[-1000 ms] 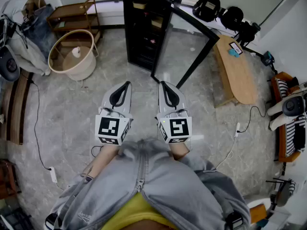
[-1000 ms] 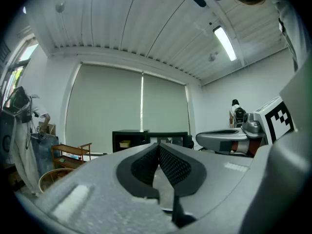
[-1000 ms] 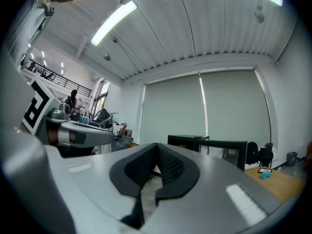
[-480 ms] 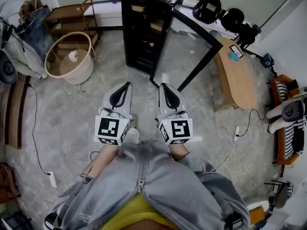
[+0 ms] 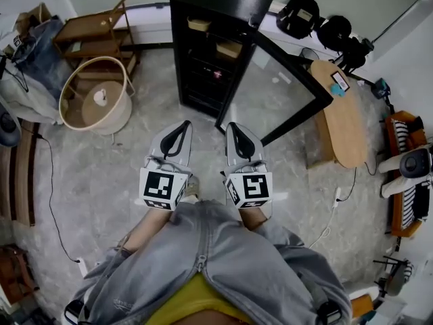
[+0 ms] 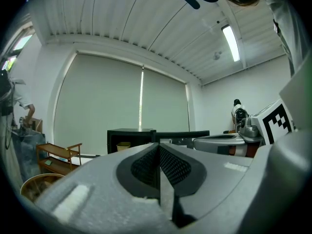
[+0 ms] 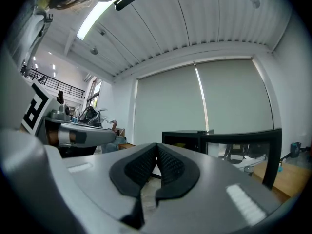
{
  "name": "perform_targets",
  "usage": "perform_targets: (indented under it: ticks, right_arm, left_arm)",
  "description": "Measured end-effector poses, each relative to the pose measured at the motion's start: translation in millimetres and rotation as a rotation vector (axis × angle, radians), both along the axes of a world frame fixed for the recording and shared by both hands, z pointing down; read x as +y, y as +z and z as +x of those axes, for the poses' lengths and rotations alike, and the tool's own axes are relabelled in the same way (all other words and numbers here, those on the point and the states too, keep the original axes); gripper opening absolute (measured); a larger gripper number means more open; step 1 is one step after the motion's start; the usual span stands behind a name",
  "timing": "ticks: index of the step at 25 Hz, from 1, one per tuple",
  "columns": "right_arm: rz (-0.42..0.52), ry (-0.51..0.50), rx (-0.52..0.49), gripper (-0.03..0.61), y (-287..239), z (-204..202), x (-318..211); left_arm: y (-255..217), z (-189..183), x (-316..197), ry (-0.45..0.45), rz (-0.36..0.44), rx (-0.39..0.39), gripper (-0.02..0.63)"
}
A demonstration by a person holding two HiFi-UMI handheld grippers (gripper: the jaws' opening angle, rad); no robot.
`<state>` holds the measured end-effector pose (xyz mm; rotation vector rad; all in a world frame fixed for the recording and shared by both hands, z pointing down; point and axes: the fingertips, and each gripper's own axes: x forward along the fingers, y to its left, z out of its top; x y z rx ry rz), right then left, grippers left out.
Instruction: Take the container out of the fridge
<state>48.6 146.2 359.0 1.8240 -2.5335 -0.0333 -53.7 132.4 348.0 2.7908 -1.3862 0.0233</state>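
As the left tongs [image 5: 184, 124] and right tongs [image 5: 232, 126] face the fridge [image 5: 203, 5] pressed together and empty, its tan container [image 5: 229, 49] looks light, stiff, best taken by the rim.

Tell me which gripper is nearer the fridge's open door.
Right. The right gripper is directly in front of the door, near its hinge side. The left gripper is farther off to the door's left, facing the fridge.
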Motion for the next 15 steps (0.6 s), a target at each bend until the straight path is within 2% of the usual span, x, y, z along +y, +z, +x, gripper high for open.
perform_targets:
  ticks: [8,11,13,15]
  right_arm:
    - [-0.021,0.038,-0.002,0.000,9.8,-4.1,-88.5]
    - [-0.025,0.046,-0.001,0.000,13.6,-4.6,-106.3]
    - [-0.033,0.051,-0.003,0.000,15.9,-5.4,-115.2]
    - [-0.040,0.051,-0.002,0.000,17.2,-6.3,-123.6]
  left_arm:
    - [10.4,2.2,-91.2,0.064,-0.006,-0.003,0.006]
    - [15.4,2.2,-110.9,0.074,-0.017,0.007,0.064]
    - [17.2,0.2,-120.9,0.073,-0.023,0.015,0.071]
    - [18.4,-1.4,-130.8,0.069,-0.030,0.024,0.123]
